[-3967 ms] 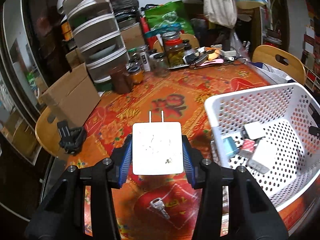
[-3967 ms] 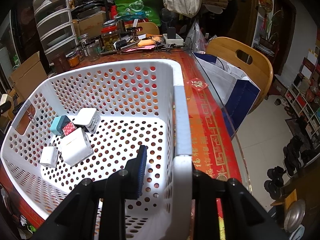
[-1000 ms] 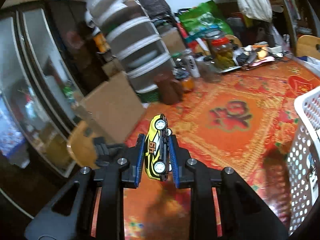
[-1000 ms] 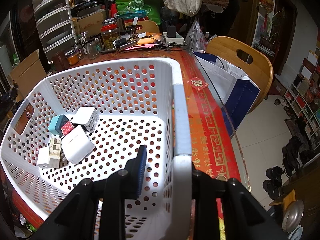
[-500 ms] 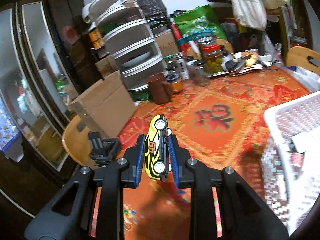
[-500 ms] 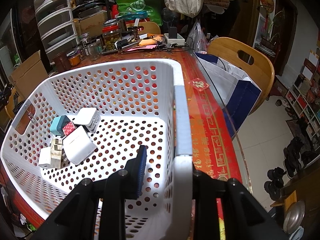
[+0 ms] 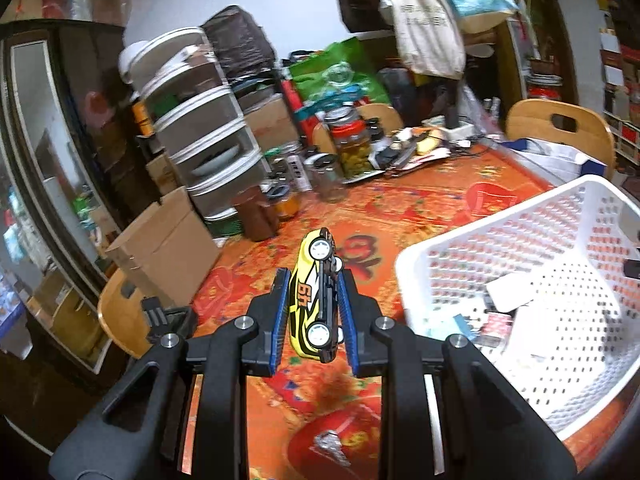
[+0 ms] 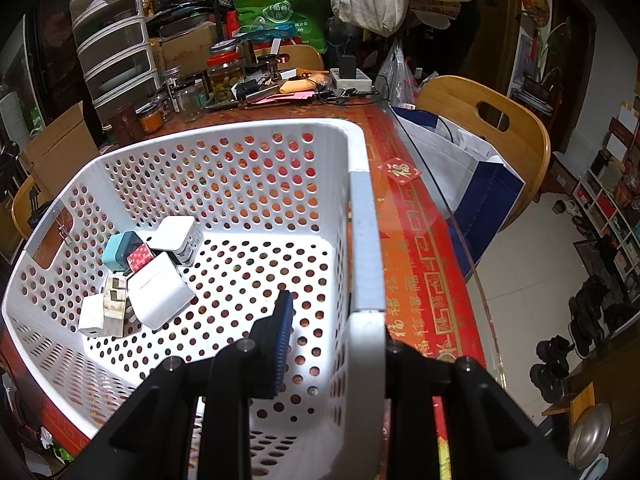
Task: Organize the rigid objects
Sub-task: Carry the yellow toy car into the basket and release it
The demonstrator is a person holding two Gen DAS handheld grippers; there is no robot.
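Note:
My left gripper is shut on a yellow toy car, held on its side above the red patterned tablecloth, left of the white perforated basket. My right gripper is shut on the basket's right wall, one finger inside and one outside. In the basket's left part lie several chargers and small blocks: a white charger, a teal block, another white charger.
A small metal piece lies on the cloth below my left gripper. Jars, a plastic drawer tower and a cardboard box crowd the far and left table side. A wooden chair with a bag stands to the right.
My left gripper has swung right with the toy car, so the basket now fills the right of its view. The right gripper has held still on the basket wall.

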